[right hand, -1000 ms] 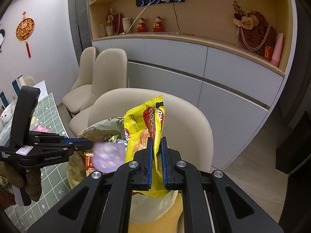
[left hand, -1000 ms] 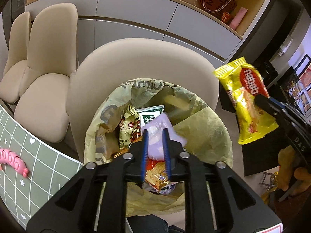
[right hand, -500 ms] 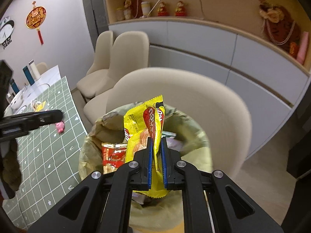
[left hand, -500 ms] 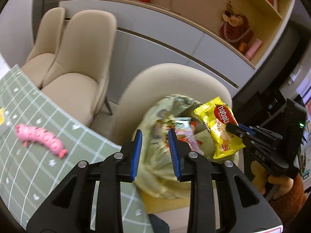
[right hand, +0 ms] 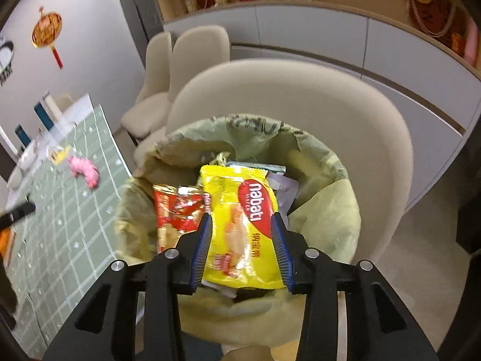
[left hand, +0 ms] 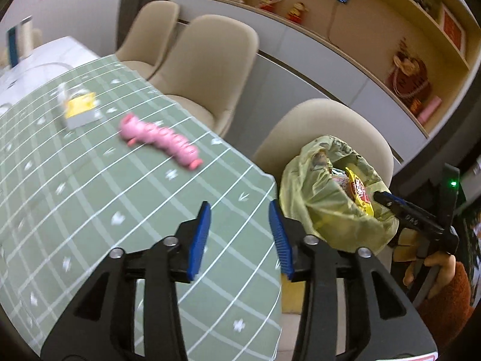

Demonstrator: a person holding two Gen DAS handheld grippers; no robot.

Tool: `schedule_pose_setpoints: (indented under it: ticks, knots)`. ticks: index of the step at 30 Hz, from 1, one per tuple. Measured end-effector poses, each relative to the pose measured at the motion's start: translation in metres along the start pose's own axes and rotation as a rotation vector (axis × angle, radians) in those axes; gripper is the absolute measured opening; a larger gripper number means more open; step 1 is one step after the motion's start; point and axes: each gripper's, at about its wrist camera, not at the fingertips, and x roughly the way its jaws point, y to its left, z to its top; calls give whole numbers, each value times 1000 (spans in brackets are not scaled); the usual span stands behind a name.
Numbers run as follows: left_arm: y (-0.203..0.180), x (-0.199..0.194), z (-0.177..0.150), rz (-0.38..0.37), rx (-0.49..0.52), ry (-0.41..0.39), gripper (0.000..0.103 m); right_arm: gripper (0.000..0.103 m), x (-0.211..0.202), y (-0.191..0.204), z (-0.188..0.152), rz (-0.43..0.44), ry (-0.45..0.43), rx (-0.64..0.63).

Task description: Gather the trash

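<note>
The right gripper [right hand: 242, 243] has just spread its fingers, apparently dropping the yellow wafer packet [right hand: 240, 228] into the bin bag [right hand: 324, 234], while the left gripper [left hand: 239, 237], opening empty, swings over the table [left hand: 90, 186] toward remaining litter.

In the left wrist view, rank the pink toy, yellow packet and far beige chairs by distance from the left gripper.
1. Pink toy, ahead on the green mat.
2. Yellow packet, beyond it, left.
3. Beige chairs, past the mat's far edge.
</note>
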Motion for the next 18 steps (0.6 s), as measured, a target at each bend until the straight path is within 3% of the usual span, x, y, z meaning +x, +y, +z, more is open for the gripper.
schedule_pose_setpoints:
  ticks: [7,14,18]
  knots:
    - [-1,-41,-27,65,-6,-52,62,38,-68,34,-20,42,-111,-34]
    - [-17,-86,-55,151,129,-130,64,38,-127,99,-63,96,-191,-83]
    - [-14,-113,-74,140,168,-161,64,38,-148,133,-94,123,-208,-67]
